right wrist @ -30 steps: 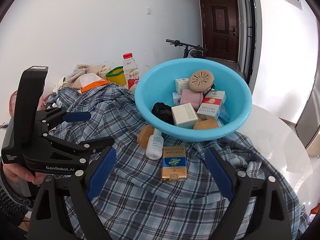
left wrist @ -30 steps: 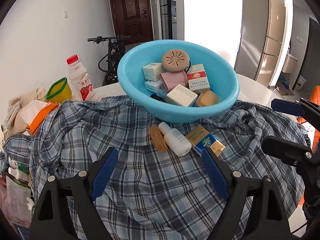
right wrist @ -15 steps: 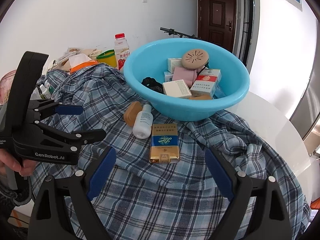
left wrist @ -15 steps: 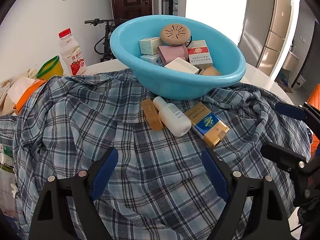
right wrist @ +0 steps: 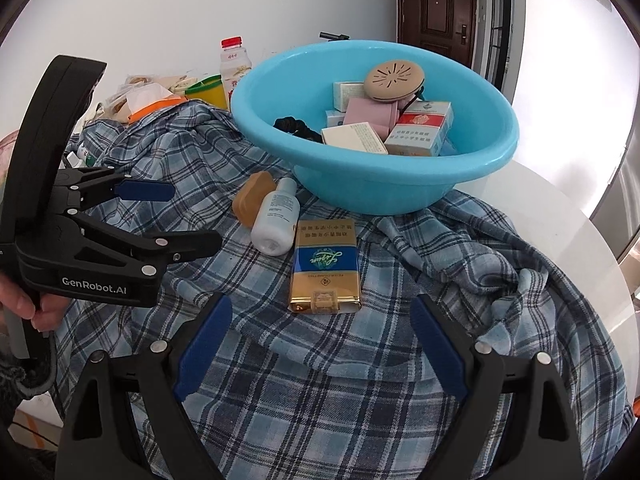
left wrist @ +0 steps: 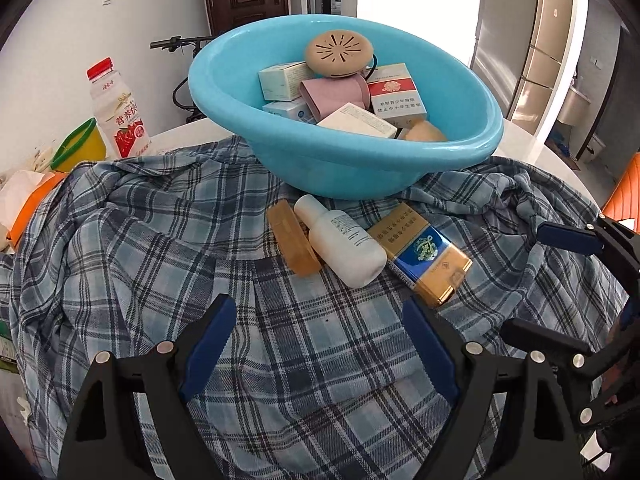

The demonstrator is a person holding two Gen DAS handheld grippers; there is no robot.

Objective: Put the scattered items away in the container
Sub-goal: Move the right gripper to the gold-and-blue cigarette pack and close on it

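Descending toward the 3 items beside the basin, both grippers stay spread, empty, ready to grasp

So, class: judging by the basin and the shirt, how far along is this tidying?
Done: several boxes and a round tan disc lie in the blue basin. In hand: nothing; left gripper and right gripper are open. Left: amber bar, white bottle, gold-blue pack.
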